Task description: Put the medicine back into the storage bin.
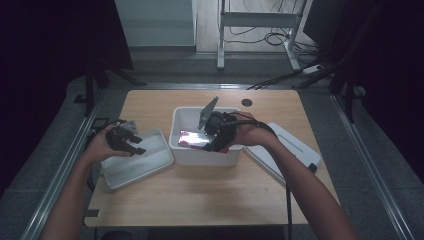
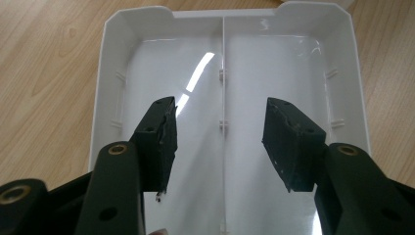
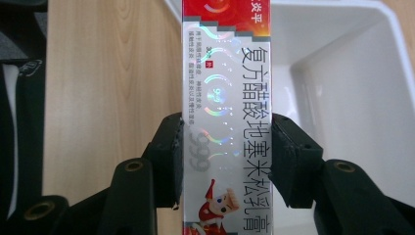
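A long silver carton (image 3: 227, 73) with red ends and printed characters stands between the jaws of my right gripper (image 3: 226, 156), which is shut on its lower part. In the high view this right gripper (image 1: 211, 140) hangs over the white bin (image 1: 202, 156) at the table's middle, with the shiny carton (image 1: 191, 138) just above the bin's inside. My left gripper (image 2: 220, 142) is open with nothing between its jaws. It hovers over a shallow white tray (image 2: 110, 58) split by a middle rib. That tray (image 1: 150, 162) lies left of the bin, under the left gripper (image 1: 132, 144).
A white lid (image 1: 287, 150) lies on the wooden table (image 1: 200, 200) to the right of the bin, under the right forearm. A small dark round hole (image 1: 246, 102) sits near the table's far edge. Beyond the table are a desk frame and cables on the floor.
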Motion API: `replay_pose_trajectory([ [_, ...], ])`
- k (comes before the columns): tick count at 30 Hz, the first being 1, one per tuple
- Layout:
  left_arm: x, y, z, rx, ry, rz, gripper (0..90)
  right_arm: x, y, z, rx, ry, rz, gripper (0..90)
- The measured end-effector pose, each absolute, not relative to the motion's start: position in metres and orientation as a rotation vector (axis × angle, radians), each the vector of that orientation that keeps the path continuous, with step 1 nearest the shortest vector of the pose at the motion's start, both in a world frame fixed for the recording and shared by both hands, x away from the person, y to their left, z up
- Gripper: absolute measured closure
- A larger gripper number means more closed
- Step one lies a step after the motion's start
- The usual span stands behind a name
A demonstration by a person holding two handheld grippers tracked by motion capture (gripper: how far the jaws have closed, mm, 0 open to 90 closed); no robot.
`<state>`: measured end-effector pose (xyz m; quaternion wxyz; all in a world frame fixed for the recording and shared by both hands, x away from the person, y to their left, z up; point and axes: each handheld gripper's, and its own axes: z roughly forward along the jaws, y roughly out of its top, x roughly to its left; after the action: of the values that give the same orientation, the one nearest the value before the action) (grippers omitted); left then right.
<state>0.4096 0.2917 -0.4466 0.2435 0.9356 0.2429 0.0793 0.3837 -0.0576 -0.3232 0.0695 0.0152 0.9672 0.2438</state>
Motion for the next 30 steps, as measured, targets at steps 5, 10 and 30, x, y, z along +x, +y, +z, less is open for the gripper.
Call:
replay_pose_trajectory([
  [5,0.409,0.292,-0.448,2.562,0.658,0.207,47.1,0.402,-0.053,-0.321,0.054,2.903,0.719,50.8],
  [10,0.410,0.292,-0.448,2.571,0.654,0.211,47.1,0.421,-0.047,-0.325,0.079,2.899,0.669,50.8],
  [30,0.409,0.290,-0.445,2.582,0.645,0.214,46.8,0.460,-0.018,-0.398,0.098,3.009,0.536,50.6],
])
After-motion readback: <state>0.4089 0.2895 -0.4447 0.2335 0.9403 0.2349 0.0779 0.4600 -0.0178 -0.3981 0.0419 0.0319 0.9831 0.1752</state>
